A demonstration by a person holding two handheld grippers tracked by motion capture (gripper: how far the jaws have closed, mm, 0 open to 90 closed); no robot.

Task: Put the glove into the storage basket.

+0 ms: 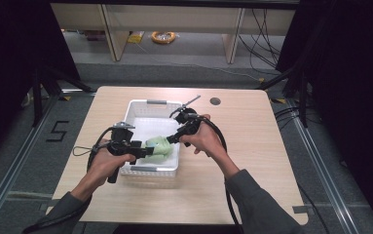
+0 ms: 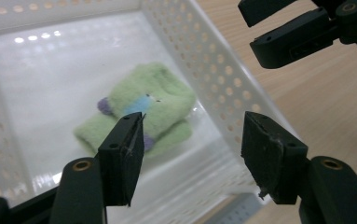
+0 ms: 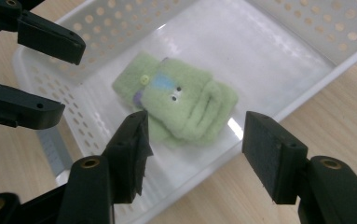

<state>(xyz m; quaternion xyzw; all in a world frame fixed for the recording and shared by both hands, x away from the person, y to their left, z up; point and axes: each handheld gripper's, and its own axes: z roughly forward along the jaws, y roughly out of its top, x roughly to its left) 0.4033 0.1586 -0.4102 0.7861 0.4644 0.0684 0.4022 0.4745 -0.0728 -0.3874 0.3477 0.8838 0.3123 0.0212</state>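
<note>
Near edge of the wooden table (image 1: pixel 252 161): 2 forearms in grey sleeves (image 1: pixel 259 204) come in from the bottom of the high view, each hand on a black gripper.

Left gripper (image 1: pixel 147 150): held over the near left part of the white basket (image 1: pixel 140 107), pointing right toward the green item. In the left gripper view its 2 jaws stand apart with nothing between them; pads (image 2: pixel 122 161) touch nothing. Open, empty.

Right gripper (image 1: pixel 170 140): held over the basket's right side, pointing left and down toward the same item. In the right gripper view the jaws stand apart, pads (image 3: pixel 132 156) clear of everything. Open, empty. The 2 grippers face each other, tips near but apart.

Green fleece toy (image 3: pixel 181 100): lies on the basket floor, near the front right corner, below both grippers and touched by neither. Soft, folded on itself, pale green with a blue patch, small purple bits, a yellow button and 2 dot eyes. Same toy in the left gripper view (image 2: pixel 150 109), just beside the perforated right wall.

Basket: white plastic, perforated sides, grey handle strips at near and far ends, sitting mid-table.

Farther back: a round grommet hole (image 1: pixel 215 101) in the tabletop, then floor with an orange cable coil (image 1: pixel 163 36).
</note>
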